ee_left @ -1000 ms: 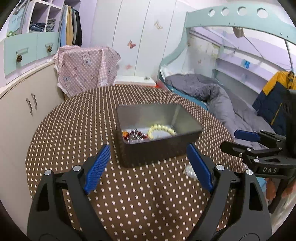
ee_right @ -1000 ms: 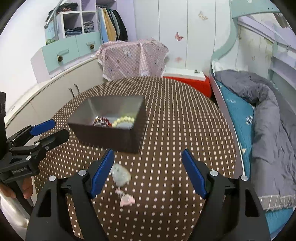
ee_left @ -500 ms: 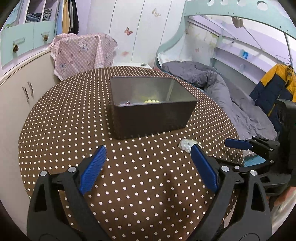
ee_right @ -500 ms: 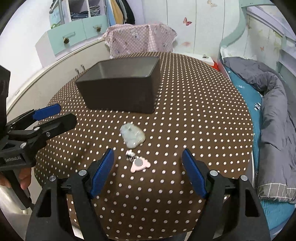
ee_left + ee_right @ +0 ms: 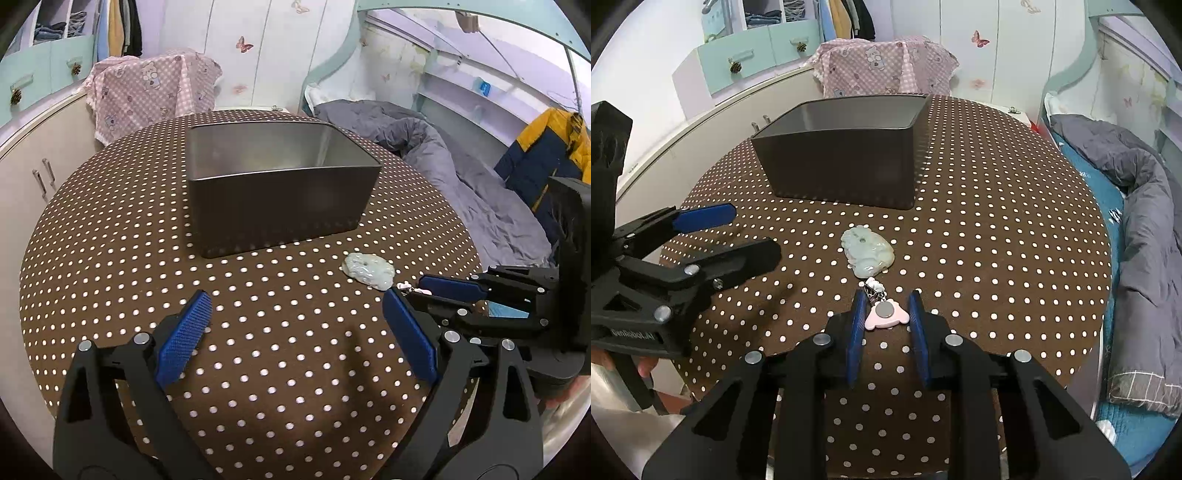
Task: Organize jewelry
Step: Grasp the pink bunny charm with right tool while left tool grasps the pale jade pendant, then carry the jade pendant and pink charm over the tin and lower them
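The right gripper (image 5: 885, 314) closes its jaws around a pink charm (image 5: 886, 314) just in front of the jade pendant (image 5: 868, 252), near the metal tin (image 5: 846, 162); the left gripper (image 5: 295, 332) hovers spread wide, empty.

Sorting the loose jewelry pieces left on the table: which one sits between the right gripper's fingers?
The pink charm with the round metal centre; the right gripper is closing around it. The pale green carved pendant lies beyond it, nearer the box.

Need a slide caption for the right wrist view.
Right gripper closing around a pink charm on the dotted tablecloth, jade pendant and dark box beyond.
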### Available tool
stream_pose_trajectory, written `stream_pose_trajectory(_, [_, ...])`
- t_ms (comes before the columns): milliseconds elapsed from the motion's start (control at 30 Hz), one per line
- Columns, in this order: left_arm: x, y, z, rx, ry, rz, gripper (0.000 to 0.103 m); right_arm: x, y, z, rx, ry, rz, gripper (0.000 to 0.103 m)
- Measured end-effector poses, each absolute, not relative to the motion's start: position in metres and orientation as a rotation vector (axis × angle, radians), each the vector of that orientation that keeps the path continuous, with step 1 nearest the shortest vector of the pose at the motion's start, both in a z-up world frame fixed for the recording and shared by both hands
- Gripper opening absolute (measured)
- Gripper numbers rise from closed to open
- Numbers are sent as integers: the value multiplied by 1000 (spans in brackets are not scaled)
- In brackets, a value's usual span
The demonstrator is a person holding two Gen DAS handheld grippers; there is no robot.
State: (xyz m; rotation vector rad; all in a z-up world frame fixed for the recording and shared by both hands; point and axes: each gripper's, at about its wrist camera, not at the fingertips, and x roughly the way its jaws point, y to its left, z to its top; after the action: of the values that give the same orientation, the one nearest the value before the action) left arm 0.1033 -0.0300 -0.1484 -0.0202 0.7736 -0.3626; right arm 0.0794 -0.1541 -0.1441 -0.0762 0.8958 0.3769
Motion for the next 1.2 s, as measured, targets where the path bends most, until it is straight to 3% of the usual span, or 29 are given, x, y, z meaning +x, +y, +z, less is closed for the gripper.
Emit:
stream_pose_trajectory(633, [136, -83, -162, 74, 839, -509, 91, 102, -203, -133, -3, 861, 282, 22])
stream_pose_trajectory(733, [139, -81, -162, 75, 840, -507, 67, 105, -205, -133, 3, 859, 281, 22])
stream_pose_trajectory(767, [139, -81, -162, 89, 838, -508, 52, 106, -206, -133, 5, 859, 279, 22])
stream_pose_trajectory(800, [139, -81, -162, 101, 836, -510, 43, 107, -207, -132, 8, 858, 279, 22])
stream_pose_trajectory(1200, [138, -80, -160, 116, 823, -503, 43, 111, -207, -127, 7, 845, 277, 22])
